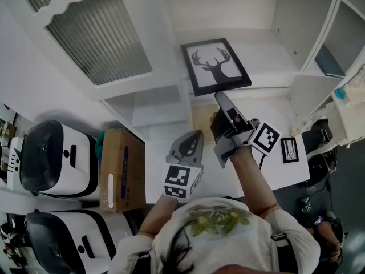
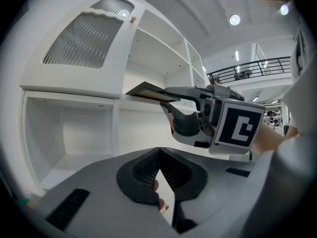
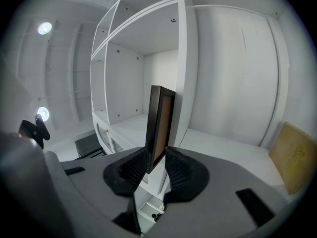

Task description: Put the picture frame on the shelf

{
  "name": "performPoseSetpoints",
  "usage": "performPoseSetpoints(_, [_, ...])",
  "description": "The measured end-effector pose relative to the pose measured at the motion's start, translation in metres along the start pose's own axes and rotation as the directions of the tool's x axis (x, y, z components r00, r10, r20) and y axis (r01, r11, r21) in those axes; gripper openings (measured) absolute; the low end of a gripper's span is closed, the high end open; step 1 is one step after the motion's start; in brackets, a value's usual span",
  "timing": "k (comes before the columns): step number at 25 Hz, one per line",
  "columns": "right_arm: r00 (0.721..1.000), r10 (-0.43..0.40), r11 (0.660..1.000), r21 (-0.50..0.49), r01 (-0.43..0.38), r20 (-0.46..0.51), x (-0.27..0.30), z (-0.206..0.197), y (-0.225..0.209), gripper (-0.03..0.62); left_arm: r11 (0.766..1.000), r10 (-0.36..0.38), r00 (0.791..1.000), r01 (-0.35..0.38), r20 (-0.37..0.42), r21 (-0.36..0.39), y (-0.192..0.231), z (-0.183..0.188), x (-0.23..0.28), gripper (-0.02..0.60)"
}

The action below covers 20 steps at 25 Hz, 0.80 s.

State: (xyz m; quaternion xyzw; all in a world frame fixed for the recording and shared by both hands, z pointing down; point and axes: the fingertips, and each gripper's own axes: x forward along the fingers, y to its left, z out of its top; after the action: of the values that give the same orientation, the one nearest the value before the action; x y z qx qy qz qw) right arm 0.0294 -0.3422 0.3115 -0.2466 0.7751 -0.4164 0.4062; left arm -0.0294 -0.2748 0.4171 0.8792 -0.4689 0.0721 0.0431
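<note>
1. Black picture frame (image 1: 215,66) with a deer-head print is held up in front of the open compartments of the white shelf (image 1: 268,61), with the print facing upward.
2. Right claw (image 1: 221,97) pinches the frame's near edge between its pads, reaching toward the shelf.
3. Left claw (image 1: 195,137) is pressed together with nothing in it, farther back from the shelf.

Picture frame (image 3: 159,125) — edge-on between jaws

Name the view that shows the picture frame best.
Head view: the picture frame faces it, deer print whole. Right gripper view gives only its edge and brown back; left gripper view, a thin sliver.
</note>
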Motion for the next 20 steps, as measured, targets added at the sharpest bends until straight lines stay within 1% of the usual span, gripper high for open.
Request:
performPoseSetpoints(1, [1.0,0.001,1.0,-0.007,-0.001,0.006,0.0,0.002,0.001,0.118,1.0,-0.001,1.0,0.001,-0.001,0.001,-0.001,0.0,-0.001,0.028])
performPoseSetpoints(3, [1.0,0.007,1.0,-0.021,-0.007,0.01,0.0,0.004,0.005,0.077,1.0,-0.002,1.0,0.002,-0.002,0.002,-0.002,0.0,-0.002,0.028])
performPoseSetpoints(5, [1.0,0.007,1.0,-0.029,-0.006,0.011,0.002,0.006,0.007,0.058,1.0,0.001,1.0,-0.001,-0.002,0.004,-0.002,0.001,-0.003,0.028])
performPoseSetpoints(20, [1.0,-0.003,1.0,-0.018,0.003,0.022,0.01,0.011,-0.001,0.054,1.0,0.015,1.0,-0.015,-0.004,0.0,0.001,-0.001,-0.003,0.028])
